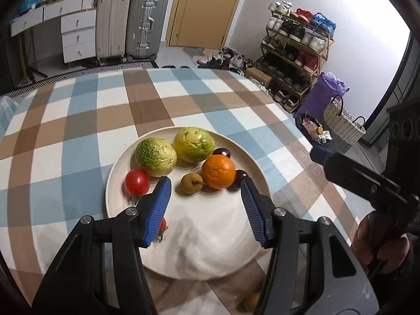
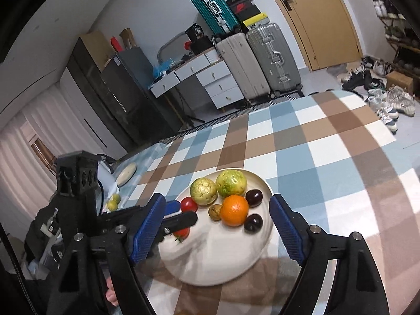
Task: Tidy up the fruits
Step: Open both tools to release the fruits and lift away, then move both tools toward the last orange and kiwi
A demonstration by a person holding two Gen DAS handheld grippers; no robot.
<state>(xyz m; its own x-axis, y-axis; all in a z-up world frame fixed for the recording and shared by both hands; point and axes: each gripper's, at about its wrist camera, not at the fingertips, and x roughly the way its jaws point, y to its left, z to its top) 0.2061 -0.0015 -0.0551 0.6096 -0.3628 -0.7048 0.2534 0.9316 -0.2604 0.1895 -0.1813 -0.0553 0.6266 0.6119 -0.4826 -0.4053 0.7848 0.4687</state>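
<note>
A cream plate [image 1: 210, 236] on the checked tablecloth holds two green-yellow guavas [image 1: 156, 156] [image 1: 193, 144], an orange [image 1: 218, 171], a small brown fruit [image 1: 191, 183], two dark plums [image 1: 222, 152] [image 1: 240, 177], a red tomato [image 1: 136, 182] and a second red tomato [image 1: 163, 227] half hidden by my left finger. My left gripper [image 1: 206, 211] is open and empty just above the plate's near half. My right gripper [image 2: 219, 232] is open and empty over the same plate [image 2: 223, 262]; it also shows at the right in the left wrist view [image 1: 341, 165].
Two small green-yellow fruits [image 2: 114, 201] lie off the plate at the table's left edge beside a small round dish [image 2: 126, 173]. A yellow fruit [image 1: 252, 300] peeks out under my left gripper. Suitcases, drawers, a shoe rack and baskets stand beyond the table.
</note>
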